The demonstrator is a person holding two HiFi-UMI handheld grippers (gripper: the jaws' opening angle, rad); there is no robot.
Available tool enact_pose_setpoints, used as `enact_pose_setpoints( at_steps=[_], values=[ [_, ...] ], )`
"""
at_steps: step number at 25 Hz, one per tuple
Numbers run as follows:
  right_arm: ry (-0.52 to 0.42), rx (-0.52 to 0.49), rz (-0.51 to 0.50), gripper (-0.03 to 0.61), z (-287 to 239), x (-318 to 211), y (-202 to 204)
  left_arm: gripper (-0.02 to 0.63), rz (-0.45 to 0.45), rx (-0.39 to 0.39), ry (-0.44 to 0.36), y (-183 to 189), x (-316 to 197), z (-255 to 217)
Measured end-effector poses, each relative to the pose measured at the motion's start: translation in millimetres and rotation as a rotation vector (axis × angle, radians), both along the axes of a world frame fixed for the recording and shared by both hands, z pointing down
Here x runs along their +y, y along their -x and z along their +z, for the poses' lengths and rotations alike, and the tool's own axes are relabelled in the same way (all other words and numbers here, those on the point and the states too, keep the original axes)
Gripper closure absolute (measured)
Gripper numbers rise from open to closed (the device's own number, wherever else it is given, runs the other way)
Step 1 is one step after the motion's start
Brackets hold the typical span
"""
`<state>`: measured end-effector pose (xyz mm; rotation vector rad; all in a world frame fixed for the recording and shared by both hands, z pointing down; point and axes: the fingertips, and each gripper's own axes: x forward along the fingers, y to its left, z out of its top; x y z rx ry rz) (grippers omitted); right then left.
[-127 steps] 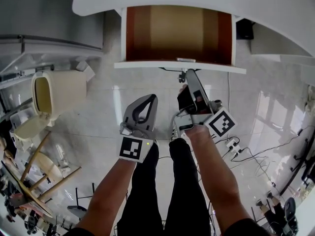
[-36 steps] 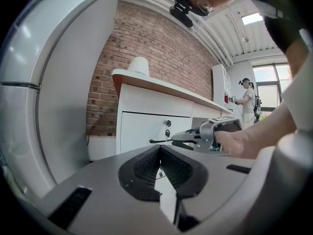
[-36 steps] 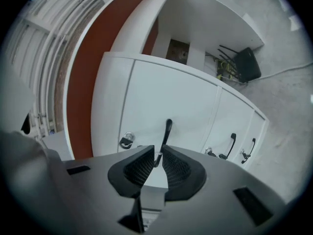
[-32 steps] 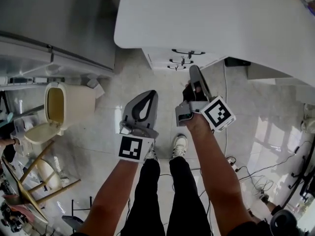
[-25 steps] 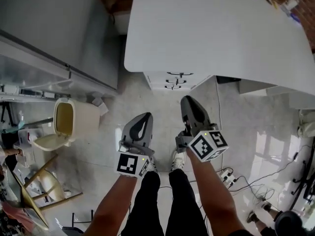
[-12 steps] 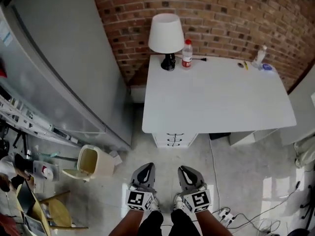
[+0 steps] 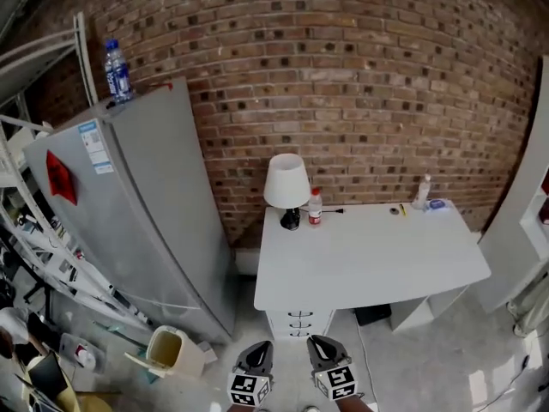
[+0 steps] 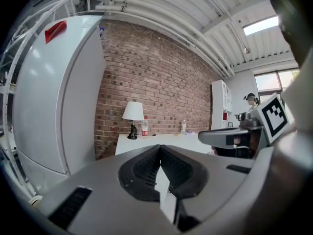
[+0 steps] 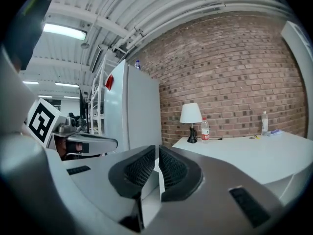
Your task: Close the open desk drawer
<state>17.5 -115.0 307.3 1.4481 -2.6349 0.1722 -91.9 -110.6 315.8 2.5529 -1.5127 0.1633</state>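
The white desk [image 7: 369, 260] stands against a brick wall, and the drawer stack [image 7: 300, 323] under its left end shows flush fronts with dark handles. My left gripper [image 7: 257, 350] and right gripper [image 7: 319, 343] sit side by side at the bottom of the head view, back from the desk and touching nothing. In the left gripper view the left gripper [image 8: 160, 148] has its jaws together at the tip, empty, with the desk [image 8: 166, 140] beyond. In the right gripper view the right gripper [image 9: 157, 147] shows only a thin slit between its pads and holds nothing.
A lamp [image 7: 286, 183] and a bottle [image 7: 315, 206] stand at the desk's back left. A tall grey fridge [image 7: 146, 213] stands left of the desk, with a beige bin [image 7: 167, 352] on the floor before it. White shelving [image 7: 523, 230] is at the right.
The drawer that stood open five seconds ago now sits flush. The head view has swung up from the floor to the wall, and both grippers have risen and dropped to the picture's bottom edge.
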Motion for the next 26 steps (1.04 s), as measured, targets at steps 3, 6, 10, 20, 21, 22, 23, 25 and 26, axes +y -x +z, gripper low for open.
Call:
enact_pose_setpoints(
  at_steps=[3,6,10,20,21,22,23,25,26],
  values=[
    [-0.022,0.011,0.001,0.545,-19,5,5,0.606,-0.008,-0.007,-0.003,1,4,-15],
    [-0.043,0.009,-0.009,0.548,-32,9,10,0.607,-0.002,-0.022,-0.021,-3,3,-28],
    [-0.054,-0.006,-0.015,0.548,-41,17,13,0.606,0.006,-0.044,-0.056,-12,7,-46],
    [-0.091,-0.016,0.027,0.548,-58,20,-10,0.606,0.041,-0.083,-0.119,-33,17,-70],
    [-0.093,-0.017,0.030,0.548,-59,20,-12,0.606,0.045,-0.085,-0.119,-35,17,-70],
    [-0.096,-0.019,0.032,0.548,-59,20,-13,0.607,0.049,-0.087,-0.118,-37,16,-70],
    [-0.099,-0.020,0.032,0.548,-58,20,-13,0.606,0.052,-0.089,-0.118,-38,16,-71],
    [-0.106,-0.021,0.030,0.548,-57,19,-13,0.607,0.062,-0.095,-0.120,-42,14,-72],
    [-0.110,-0.021,0.029,0.548,-57,18,-12,0.606,0.067,-0.098,-0.122,-44,14,-73]
  ],
)
